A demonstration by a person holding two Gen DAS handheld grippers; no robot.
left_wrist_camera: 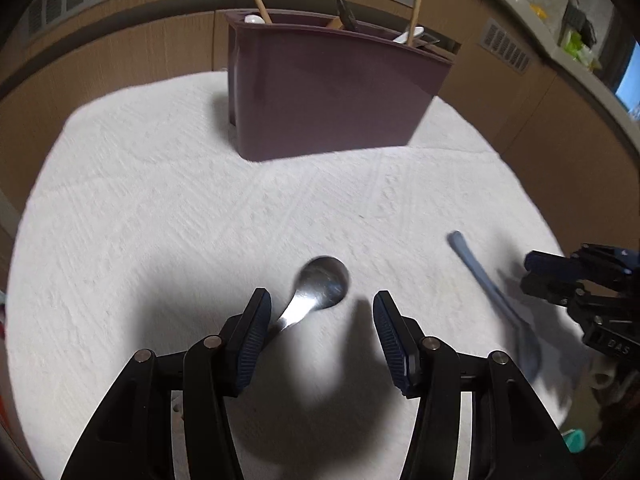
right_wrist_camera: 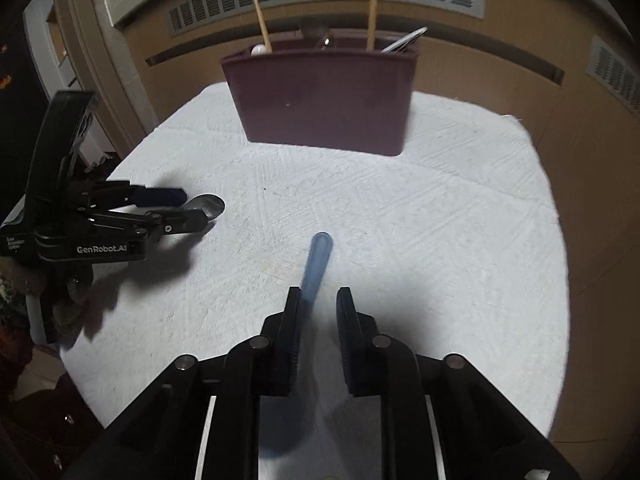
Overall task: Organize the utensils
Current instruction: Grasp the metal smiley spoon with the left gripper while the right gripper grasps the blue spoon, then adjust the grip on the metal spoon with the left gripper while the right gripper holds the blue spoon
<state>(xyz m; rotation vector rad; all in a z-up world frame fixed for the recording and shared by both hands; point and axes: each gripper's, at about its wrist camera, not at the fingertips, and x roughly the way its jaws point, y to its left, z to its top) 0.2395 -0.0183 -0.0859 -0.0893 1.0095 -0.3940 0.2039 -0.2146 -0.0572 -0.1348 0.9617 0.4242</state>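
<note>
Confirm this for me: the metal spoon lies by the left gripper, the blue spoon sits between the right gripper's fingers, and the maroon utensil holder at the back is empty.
The holder is not empty. Both wrist views show the maroon utensil holder already holding utensils, including two wooden sticks and a white spoon. The rest stands: the metal spoon lies by the left gripper, and the blue spoon sits between the right gripper's fingers.

The blue spoon is motion-blurred, its bowl hidden under the right hand-held gripper; the holder conceals its utensils' lower ends.

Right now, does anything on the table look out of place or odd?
Two utensils lie outside the maroon holder: a metal spoon between the left gripper fingers, and a blue spoon between the right gripper fingers. Nothing looks spilled or damaged.
</note>
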